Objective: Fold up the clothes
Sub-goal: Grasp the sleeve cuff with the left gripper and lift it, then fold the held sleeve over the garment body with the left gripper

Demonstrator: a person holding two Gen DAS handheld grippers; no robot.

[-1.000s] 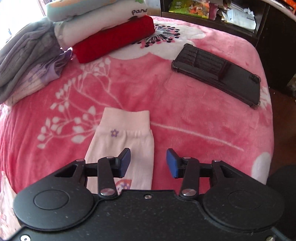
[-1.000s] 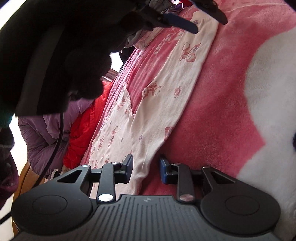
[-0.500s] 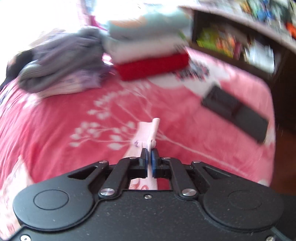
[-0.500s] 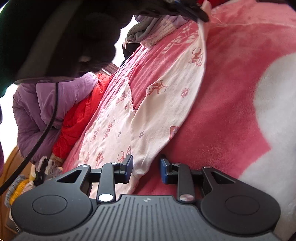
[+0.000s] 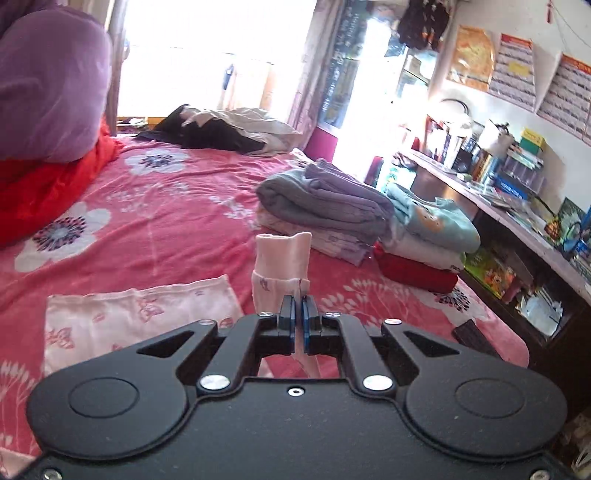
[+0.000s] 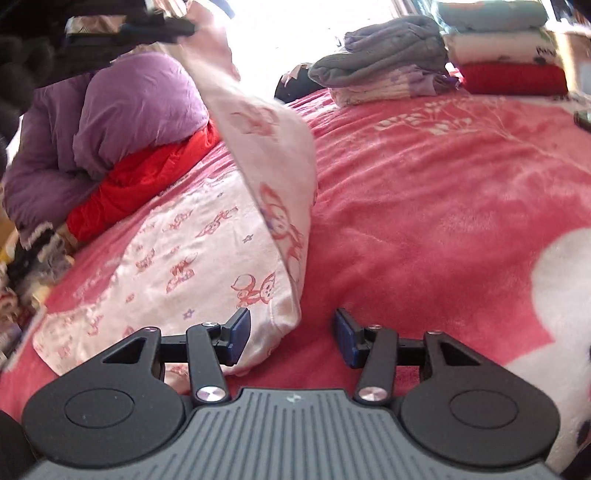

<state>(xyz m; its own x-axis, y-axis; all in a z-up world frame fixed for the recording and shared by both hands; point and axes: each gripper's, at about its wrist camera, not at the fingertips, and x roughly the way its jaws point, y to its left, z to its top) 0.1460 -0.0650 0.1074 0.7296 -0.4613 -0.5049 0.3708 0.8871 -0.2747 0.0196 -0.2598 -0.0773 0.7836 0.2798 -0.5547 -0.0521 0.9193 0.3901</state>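
Observation:
Pale pink printed trousers [image 6: 192, 258] lie on the pink flowered blanket [image 6: 443, 192]. My left gripper [image 5: 298, 314] is shut on one leg just below its cuff [image 5: 282, 254], which sticks up past the pads. In the right wrist view that leg [image 6: 266, 140] rises in a slanted sheet to the left gripper [image 6: 162, 26] at the top left. The other leg [image 5: 140, 314] lies flat. Low over the blanket, my right gripper [image 6: 291, 328] has its jaws opening. The trousers' folded corner lies between them beside the left pad, and the right pad stands clear of it.
Folded clothes are stacked at the far side: grey and lilac [image 5: 325, 206], light blue, white and red [image 5: 421, 273]. A purple quilt [image 6: 122, 110] on red cloth [image 6: 147, 173] lies to the left. A black flat case [image 5: 476, 338] lies near the bed's right edge beside a crowded shelf [image 5: 517, 192].
The left gripper shut on the leg near its cuff, lifted it off the blanket and carried it up and across. The right gripper's jaws have spread wider apart.

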